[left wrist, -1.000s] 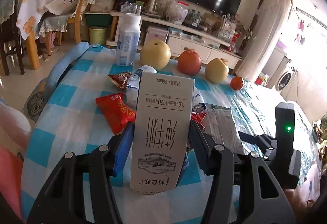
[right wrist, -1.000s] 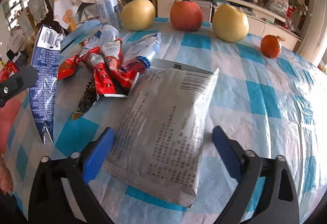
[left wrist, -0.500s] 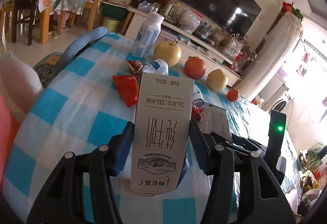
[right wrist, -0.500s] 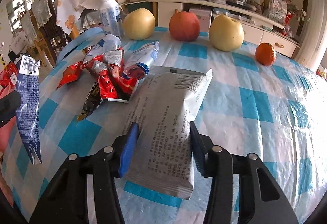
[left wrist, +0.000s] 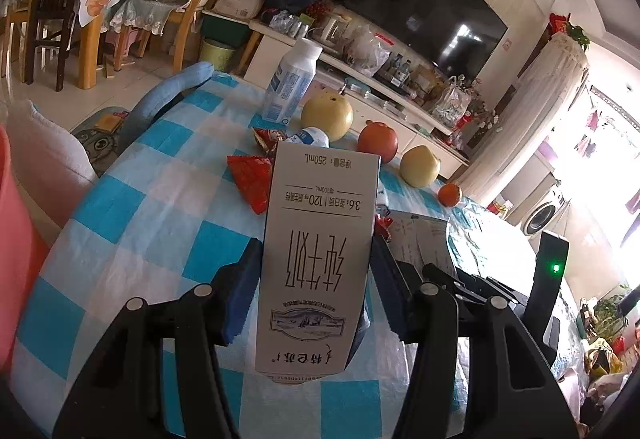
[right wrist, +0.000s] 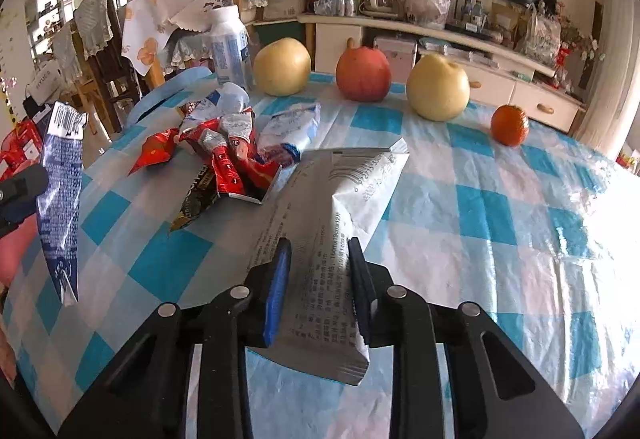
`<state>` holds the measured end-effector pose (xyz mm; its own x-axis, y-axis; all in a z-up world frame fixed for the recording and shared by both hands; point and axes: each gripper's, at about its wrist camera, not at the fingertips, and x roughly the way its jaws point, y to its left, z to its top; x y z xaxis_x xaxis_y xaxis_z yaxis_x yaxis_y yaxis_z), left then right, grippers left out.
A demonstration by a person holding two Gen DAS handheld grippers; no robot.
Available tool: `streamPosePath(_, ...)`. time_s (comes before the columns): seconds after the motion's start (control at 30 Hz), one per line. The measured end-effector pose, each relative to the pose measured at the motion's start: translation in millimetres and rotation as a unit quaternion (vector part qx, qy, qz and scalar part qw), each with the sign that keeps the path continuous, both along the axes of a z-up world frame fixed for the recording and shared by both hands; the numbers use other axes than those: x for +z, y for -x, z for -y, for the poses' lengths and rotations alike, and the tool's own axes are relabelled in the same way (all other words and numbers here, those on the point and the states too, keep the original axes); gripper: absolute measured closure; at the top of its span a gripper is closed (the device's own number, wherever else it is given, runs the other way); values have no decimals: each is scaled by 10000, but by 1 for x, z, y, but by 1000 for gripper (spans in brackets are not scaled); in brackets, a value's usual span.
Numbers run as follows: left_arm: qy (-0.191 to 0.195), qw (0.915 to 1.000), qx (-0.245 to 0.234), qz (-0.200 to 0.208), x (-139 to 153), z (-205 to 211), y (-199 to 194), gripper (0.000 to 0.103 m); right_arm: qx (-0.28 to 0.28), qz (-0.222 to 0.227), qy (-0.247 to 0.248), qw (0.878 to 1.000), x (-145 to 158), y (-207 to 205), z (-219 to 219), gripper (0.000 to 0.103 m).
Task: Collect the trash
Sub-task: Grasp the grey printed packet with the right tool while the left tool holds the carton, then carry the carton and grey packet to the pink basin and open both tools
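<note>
A white milk carton [left wrist: 320, 239] stands upside down between the pads of my left gripper [left wrist: 316, 251], which is shut on it above the table's near edge. In the right wrist view the same carton [right wrist: 60, 199] shows its blue side at the far left. A silver pouch [right wrist: 344, 191] with a barcode is buckled into a ridge between the pads of my right gripper [right wrist: 319, 245]. Those jaws are closing and press on it. A pile of red and white wrappers [right wrist: 224, 155] lies just left of the pouch.
Blue-and-white checked cloth [right wrist: 500, 207] covers the table. Along its far edge stand a white bottle [right wrist: 230, 43], a yellow pear [right wrist: 282, 67], a pomegranate [right wrist: 363, 69], a second pear [right wrist: 438, 87] and an orange [right wrist: 510, 125]. A pink bin [left wrist: 16, 207] sits at the left.
The right jaws closed from wide apart onto the silver pouch, which folded up between them. The left gripper carried the carton leftward, away from the pile, and rolled a little.
</note>
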<state>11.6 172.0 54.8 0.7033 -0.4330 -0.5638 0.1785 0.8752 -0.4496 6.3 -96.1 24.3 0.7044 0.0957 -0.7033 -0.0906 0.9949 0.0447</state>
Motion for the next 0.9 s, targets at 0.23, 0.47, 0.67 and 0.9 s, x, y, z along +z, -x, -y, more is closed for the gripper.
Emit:
streamPosePath(0.23, 109, 9998, -29, 151, 10, -7, 2, 47, -96, 174, 39, 9998, 11, 18, -1, 75)
streamPosePath(0.47, 216, 9993, 79, 297, 21, -24, 6, 47, -162, 327, 89, 9993, 21, 38, -9, 75)
streamPosePath(0.67, 275, 9984, 171, 463, 33, -42, 14, 47, -169, 417, 167, 9988, 29, 48, -21, 75)
streamPosePath(0.9, 473, 9964, 376, 597, 44, -69, 25, 47, -125, 524, 220, 9983, 41, 64, -40, 75)
